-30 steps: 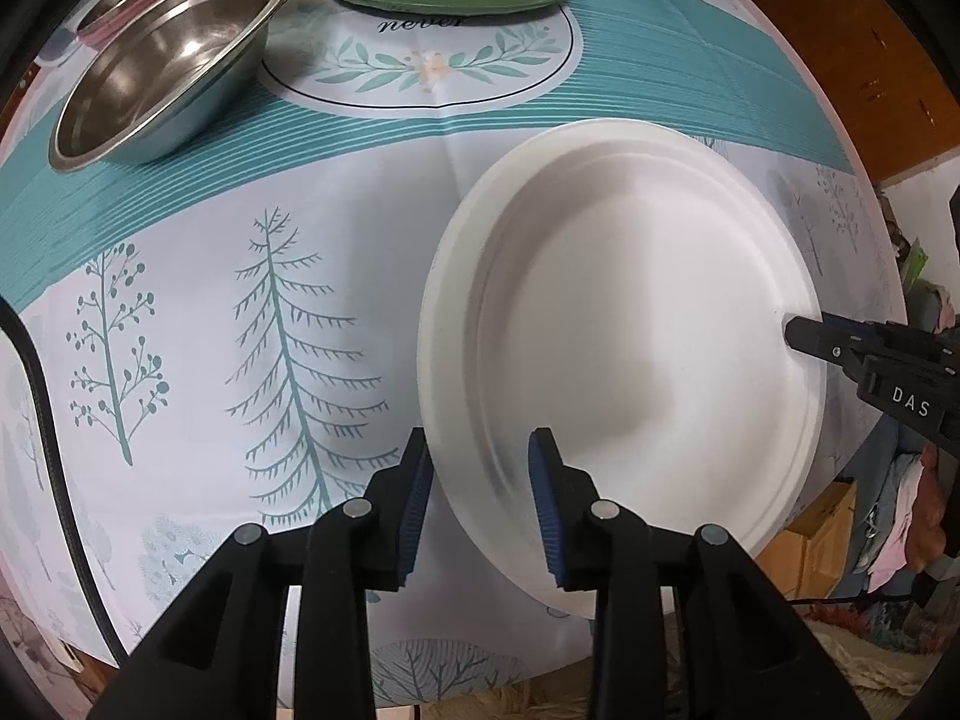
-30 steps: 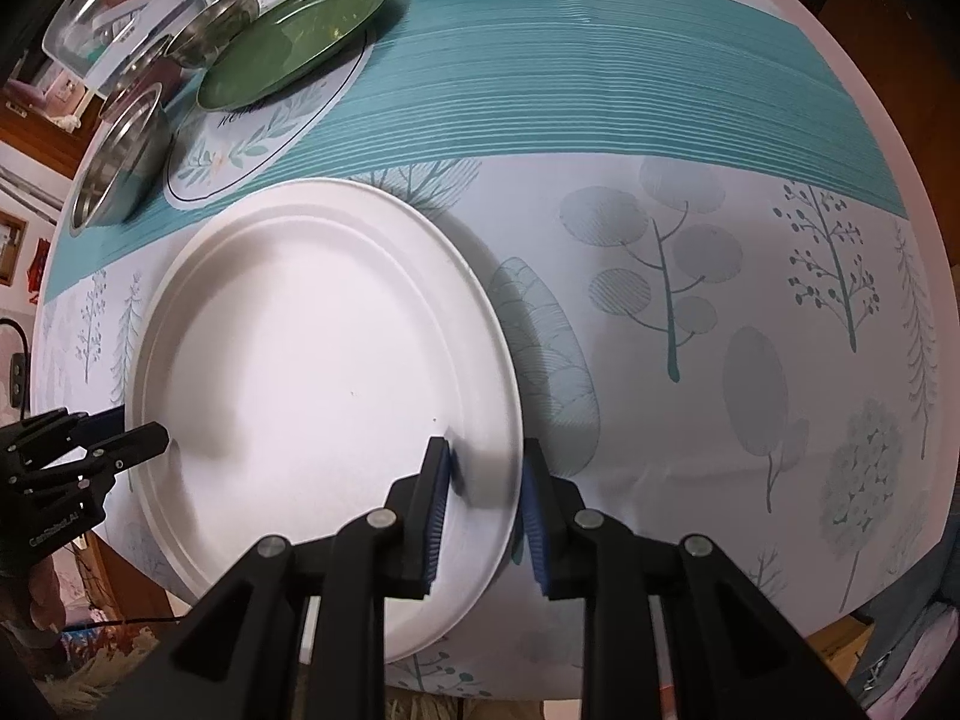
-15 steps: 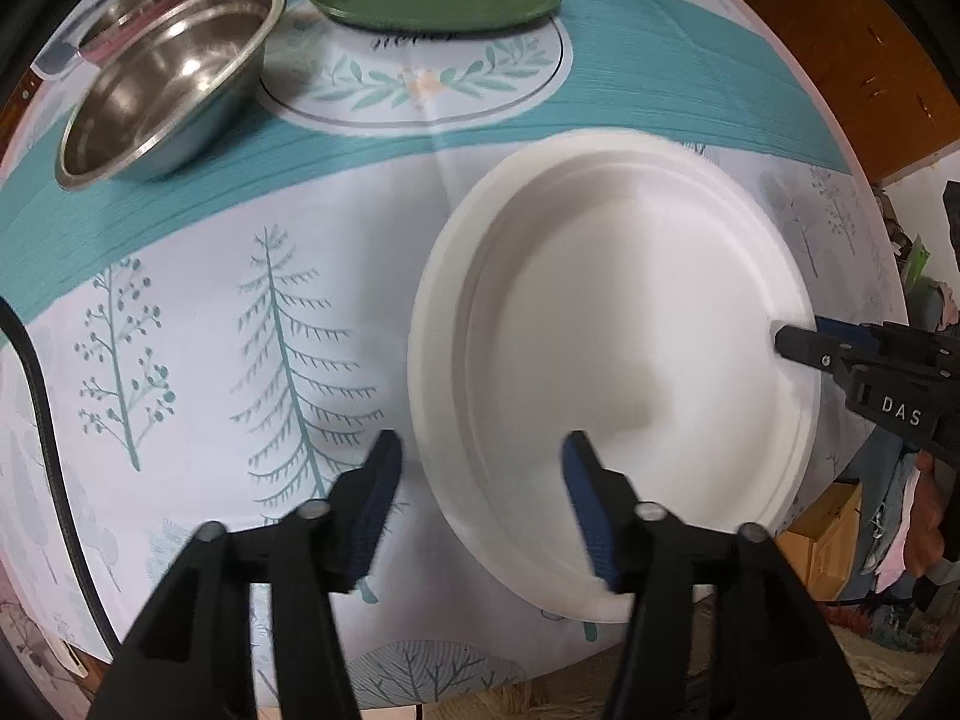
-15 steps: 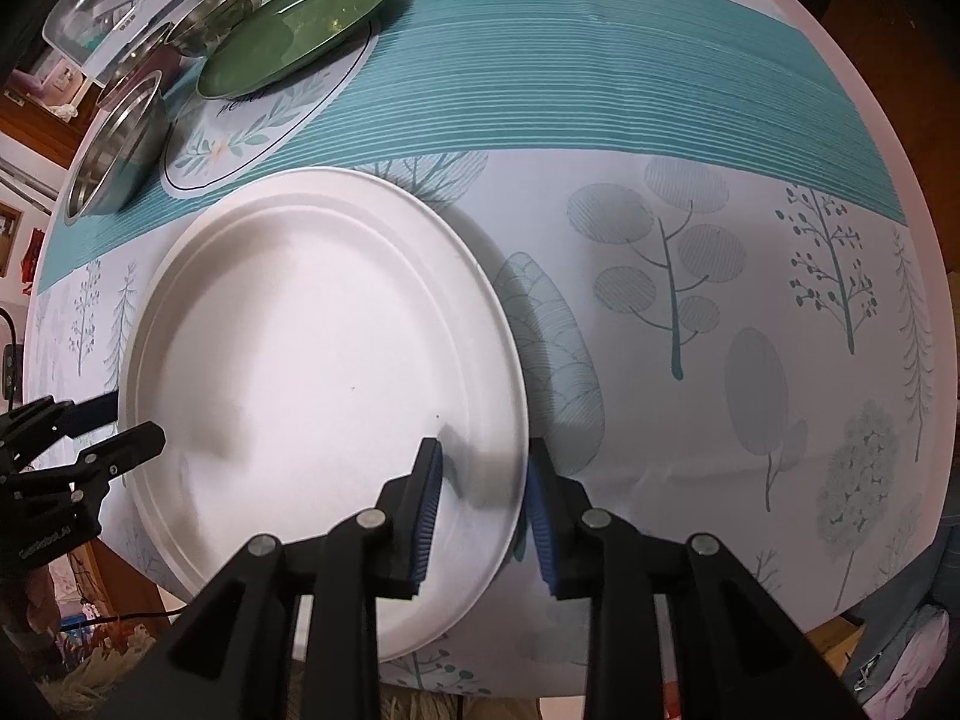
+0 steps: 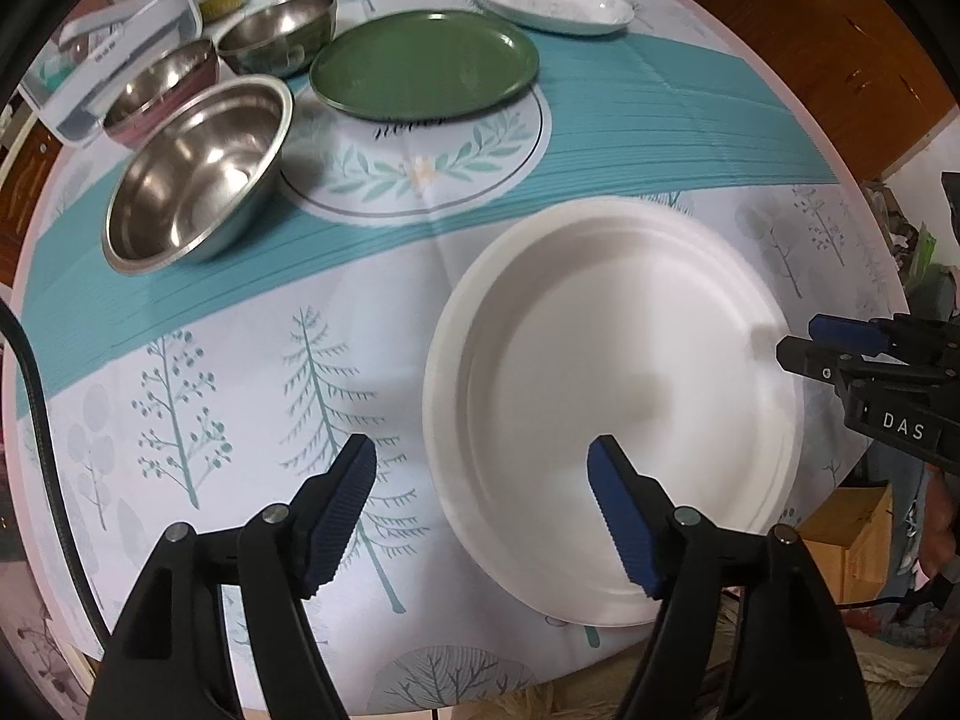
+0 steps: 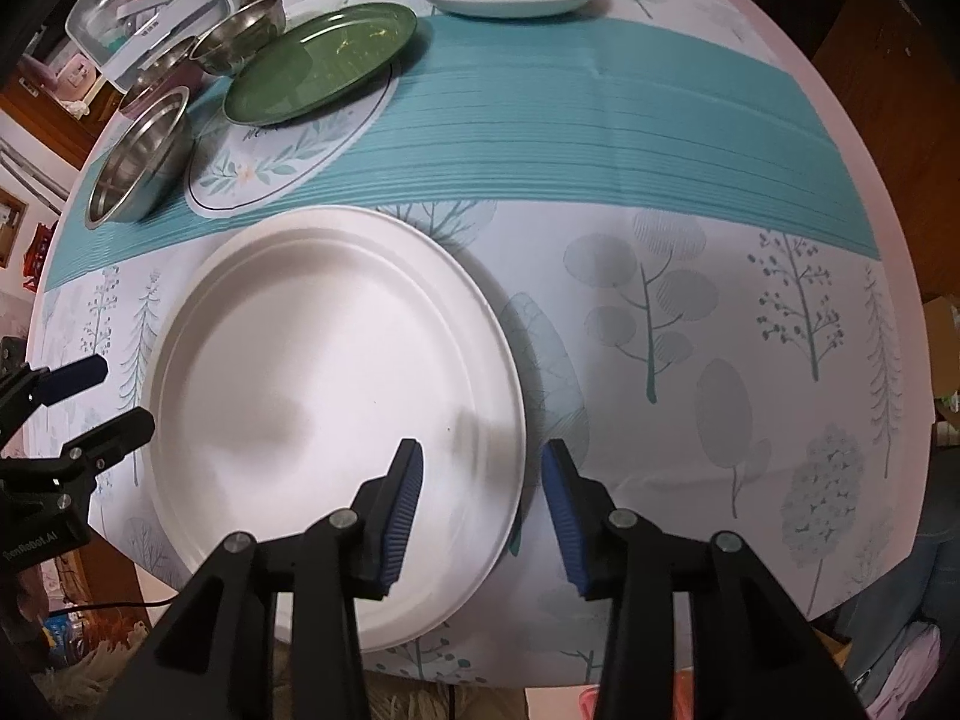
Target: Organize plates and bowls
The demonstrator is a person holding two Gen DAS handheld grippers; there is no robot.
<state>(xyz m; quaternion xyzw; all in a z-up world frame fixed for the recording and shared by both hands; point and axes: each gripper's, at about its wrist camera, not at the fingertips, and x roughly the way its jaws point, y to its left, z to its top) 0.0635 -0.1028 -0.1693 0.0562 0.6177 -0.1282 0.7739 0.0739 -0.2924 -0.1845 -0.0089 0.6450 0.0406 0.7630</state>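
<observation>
Plate (image 5: pixel 612 396), white, flat on tablecloth (image 5: pixel 228 360) near table's front edge, overhanging it slightly. Left gripper (image 5: pixel 483 504) released: jaws just opened wide, straddling plate's left rim from above, pads clear of it, one finger over cloth, other over plate's well. Right gripper (image 6: pixel 480 498) also released: jaws just parted, straddling plate's right rim, blue pads off it on both sides. Further back on teal band: steel bowl (image 5: pixel 198 180), nearest of three. Behind it a red-sided bowl (image 5: pixel 159 90) and a second steel bowl (image 5: pixel 276 33), side by side. Green plate (image 5: pixel 423 63) right of bowls, overlapping wreath print. Patterned dish (image 5: pixel 552 0) beyond that, near far edge. Clear container (image 6: pixel 150 6) at far left corner behind bowls.
</observation>
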